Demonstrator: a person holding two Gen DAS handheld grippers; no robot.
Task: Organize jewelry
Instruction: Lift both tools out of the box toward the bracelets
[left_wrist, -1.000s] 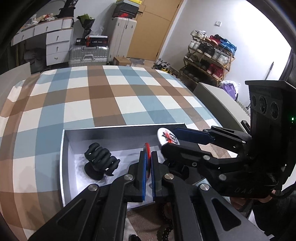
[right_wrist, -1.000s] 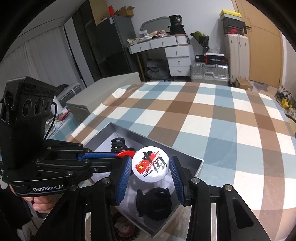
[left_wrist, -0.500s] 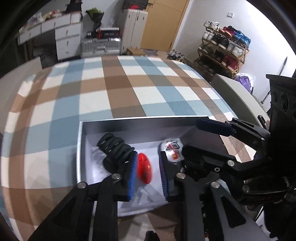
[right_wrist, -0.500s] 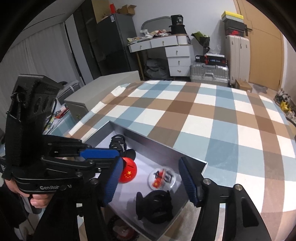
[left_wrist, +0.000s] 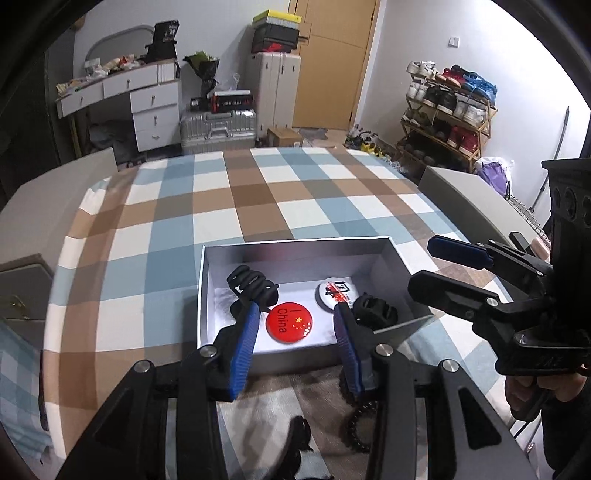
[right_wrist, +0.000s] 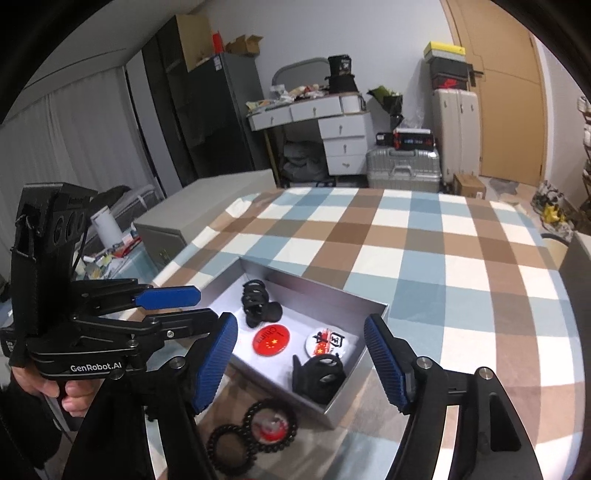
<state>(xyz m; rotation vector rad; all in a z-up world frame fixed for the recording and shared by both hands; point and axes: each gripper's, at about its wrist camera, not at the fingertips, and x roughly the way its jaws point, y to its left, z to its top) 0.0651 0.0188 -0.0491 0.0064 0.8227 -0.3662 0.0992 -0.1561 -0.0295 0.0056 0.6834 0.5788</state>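
Note:
A grey box (left_wrist: 295, 245) (right_wrist: 373, 334) sits on the checked cloth. In it lie a red round badge (left_wrist: 289, 322) (right_wrist: 271, 340), a white round badge (left_wrist: 337, 292) (right_wrist: 325, 342) and two black hair clips (left_wrist: 253, 286) (left_wrist: 373, 311). My left gripper (left_wrist: 295, 314) is open and empty, its fingers either side of the red badge, above the box's near edge. My right gripper (right_wrist: 299, 332) is open and empty, raised over the box; it also shows in the left wrist view (left_wrist: 434, 262). Black bead bracelets (right_wrist: 255, 430) and another badge (right_wrist: 271, 424) lie on the cloth in front of the box.
The checked cloth (left_wrist: 258, 199) stretches far behind the box. Grey cabinets (right_wrist: 199, 210) (left_wrist: 469, 199) flank the table. Suitcases, drawers and a shoe rack (left_wrist: 447, 110) stand by the far walls.
Both grippers opened and let go of their badges, which now lie flat in the box. Both grippers have pulled back and up from the box.

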